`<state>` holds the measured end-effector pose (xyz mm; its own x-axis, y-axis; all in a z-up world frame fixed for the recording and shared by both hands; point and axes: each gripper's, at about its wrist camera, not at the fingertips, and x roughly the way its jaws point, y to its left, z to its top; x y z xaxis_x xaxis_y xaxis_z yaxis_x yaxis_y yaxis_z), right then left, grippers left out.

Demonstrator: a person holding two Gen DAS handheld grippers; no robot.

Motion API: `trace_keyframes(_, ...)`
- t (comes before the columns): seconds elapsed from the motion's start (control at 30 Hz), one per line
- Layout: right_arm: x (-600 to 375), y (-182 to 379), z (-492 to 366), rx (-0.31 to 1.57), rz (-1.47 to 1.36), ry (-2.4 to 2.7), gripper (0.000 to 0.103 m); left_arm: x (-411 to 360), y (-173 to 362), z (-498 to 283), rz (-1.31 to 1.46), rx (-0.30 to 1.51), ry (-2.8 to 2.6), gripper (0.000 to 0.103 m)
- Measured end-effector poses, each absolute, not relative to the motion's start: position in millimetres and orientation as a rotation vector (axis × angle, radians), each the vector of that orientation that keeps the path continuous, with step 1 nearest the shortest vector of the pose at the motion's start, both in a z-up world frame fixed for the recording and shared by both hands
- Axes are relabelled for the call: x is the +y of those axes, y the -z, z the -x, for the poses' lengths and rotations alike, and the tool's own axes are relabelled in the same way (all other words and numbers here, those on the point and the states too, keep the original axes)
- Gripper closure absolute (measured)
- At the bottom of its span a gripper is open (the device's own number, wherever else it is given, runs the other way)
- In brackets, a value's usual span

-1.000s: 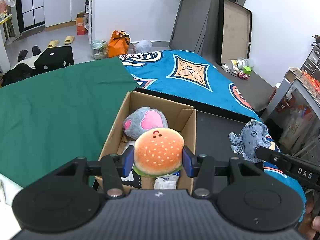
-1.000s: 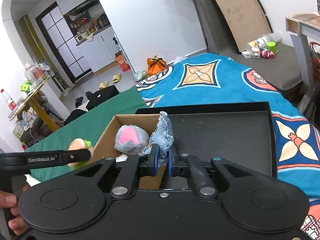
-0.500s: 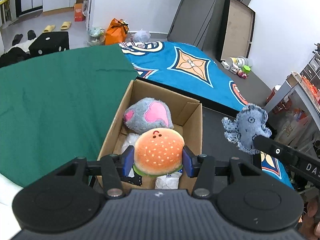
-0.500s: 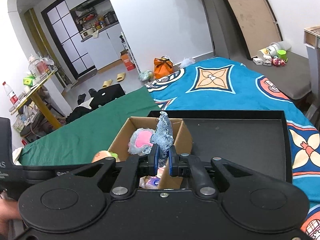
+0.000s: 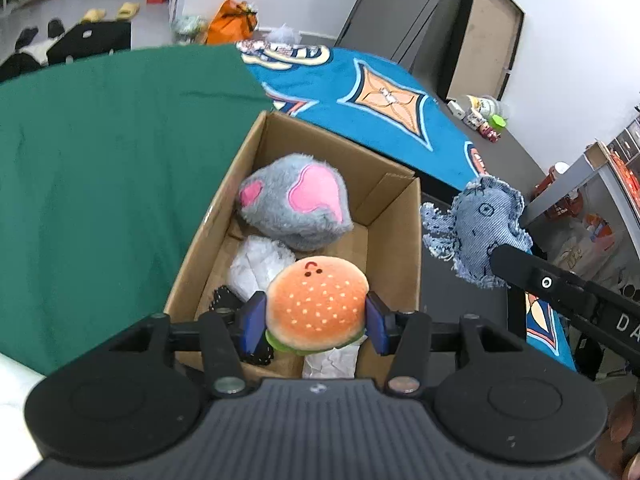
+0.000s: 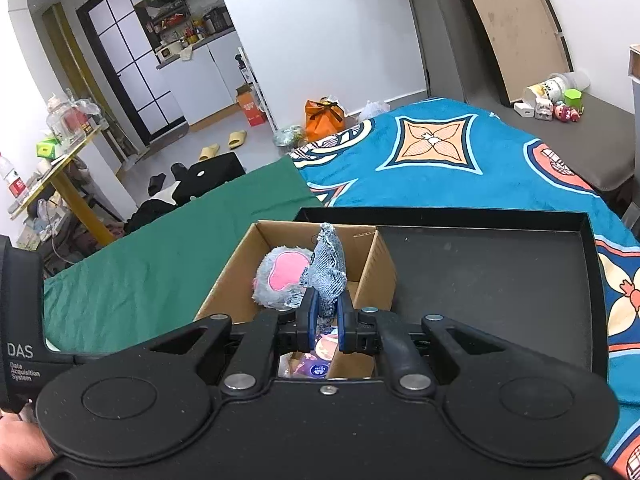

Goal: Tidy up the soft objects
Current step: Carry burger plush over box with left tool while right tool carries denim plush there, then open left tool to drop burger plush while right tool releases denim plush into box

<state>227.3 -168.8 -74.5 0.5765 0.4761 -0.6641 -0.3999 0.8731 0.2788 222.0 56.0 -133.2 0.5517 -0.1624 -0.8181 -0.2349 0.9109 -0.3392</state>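
My left gripper (image 5: 316, 322) is shut on an orange plush burger (image 5: 317, 304) and holds it over the near end of an open cardboard box (image 5: 208, 236). A grey plush with pink patches (image 5: 296, 208) lies in the box's far end, above white crumpled items (image 5: 260, 264). My right gripper (image 6: 325, 322) is shut on a blue denim soft toy (image 6: 327, 270) and holds it above the same box (image 6: 228, 276). The denim toy also shows in the left wrist view (image 5: 480, 232), just right of the box.
The box sits at the left end of a black tray (image 6: 500, 276) on a bed with a green sheet (image 5: 100, 160) and a blue patterned blanket (image 6: 460, 160). Small packets (image 6: 316, 364) lie in the box's near end. Shelving (image 5: 600, 184) stands to the right.
Both grippers have moved forward and over the box, each keeping its toy. The denim toy has come from beside the tray to above the box.
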Motion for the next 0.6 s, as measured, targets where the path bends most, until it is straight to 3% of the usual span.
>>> trace_keyframes(0.2, -164, 81, -235, 0.818, -0.102, -0.509, 0.093, 56, 148, -230, 0.467, 1.038, -0.038, 0.05)
trace_keyframes(0.47, -152, 87, -241, 0.832, -0.087, -0.523, 0.093, 60, 161, -236, 0.497, 1.093, -0.025, 0.033)
trace_keyframes(0.6, -149, 90, -243, 0.834, -0.082, -0.512, 0.093, 64, 160, -234, 0.521, 1.069, -0.046, 0.033)
